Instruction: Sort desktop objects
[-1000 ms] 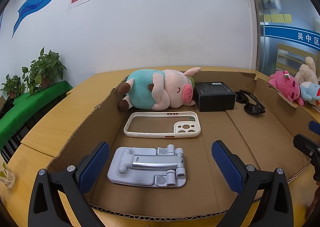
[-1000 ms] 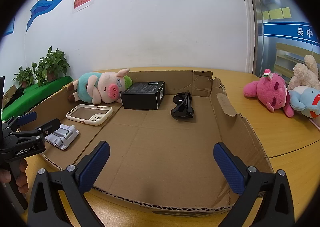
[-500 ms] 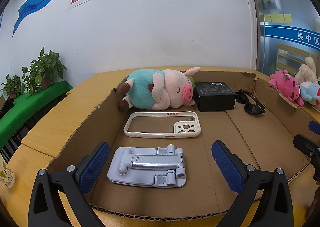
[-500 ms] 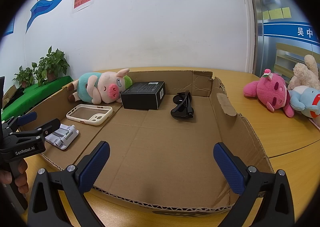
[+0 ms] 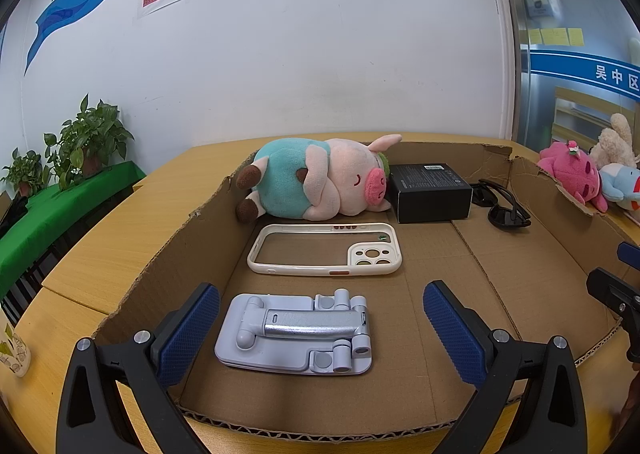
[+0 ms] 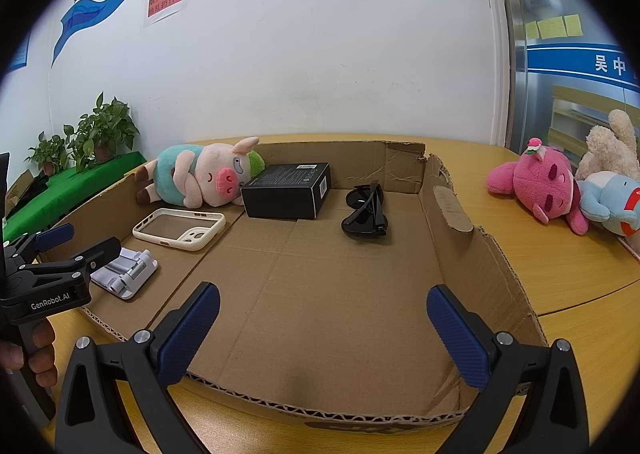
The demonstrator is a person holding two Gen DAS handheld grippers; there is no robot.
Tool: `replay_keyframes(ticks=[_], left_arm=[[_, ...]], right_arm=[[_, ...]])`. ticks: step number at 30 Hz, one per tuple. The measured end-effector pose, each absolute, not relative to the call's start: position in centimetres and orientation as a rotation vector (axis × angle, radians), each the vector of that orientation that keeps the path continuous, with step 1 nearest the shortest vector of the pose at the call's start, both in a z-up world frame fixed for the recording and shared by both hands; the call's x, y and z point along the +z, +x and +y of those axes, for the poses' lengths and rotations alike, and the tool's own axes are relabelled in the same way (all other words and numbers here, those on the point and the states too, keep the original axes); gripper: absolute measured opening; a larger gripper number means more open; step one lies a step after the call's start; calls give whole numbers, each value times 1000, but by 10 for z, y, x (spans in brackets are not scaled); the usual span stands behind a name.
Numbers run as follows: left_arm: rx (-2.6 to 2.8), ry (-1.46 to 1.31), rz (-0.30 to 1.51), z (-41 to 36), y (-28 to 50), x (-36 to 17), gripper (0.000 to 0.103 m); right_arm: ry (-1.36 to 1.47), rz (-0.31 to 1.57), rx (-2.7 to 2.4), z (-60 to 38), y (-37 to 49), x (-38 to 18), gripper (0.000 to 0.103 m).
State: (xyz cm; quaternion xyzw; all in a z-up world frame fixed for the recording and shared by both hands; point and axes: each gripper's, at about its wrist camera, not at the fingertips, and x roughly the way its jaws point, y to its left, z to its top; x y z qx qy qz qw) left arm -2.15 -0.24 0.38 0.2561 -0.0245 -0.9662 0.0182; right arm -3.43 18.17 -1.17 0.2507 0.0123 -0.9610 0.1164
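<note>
1. The cardboard tray point(image 6: 460, 214) lies on the wooden table point(image 6: 560, 266), with low walls and its right half bare.
2. Along its far wall lie the pig plush point(image 5: 316, 184), black box point(image 5: 430, 192) and sunglasses point(image 6: 366, 212); nearer, the phone case point(image 5: 324, 250) and folded phone stand point(image 5: 296, 330).
3. The left gripper point(image 5: 320, 330), jaws wide apart and empty, hovers at the near edge astride the stand: likely a pick not yet begun, calling for a low descent.
4. The right gripper point(image 6: 322, 330), equally spread and empty, faces bare cardboard.
</note>
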Motion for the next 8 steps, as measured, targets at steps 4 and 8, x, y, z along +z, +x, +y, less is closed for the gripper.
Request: replay_keyframes(ticks=[4, 8], left_arm=[[-3001, 795, -77, -3, -22, 4, 103], [-3001, 795, -76, -2, -22, 4, 103]], right_arm=[[733, 36, -2814, 182, -34, -12, 103], [734, 36, -2813, 182, -34, -12, 103]])
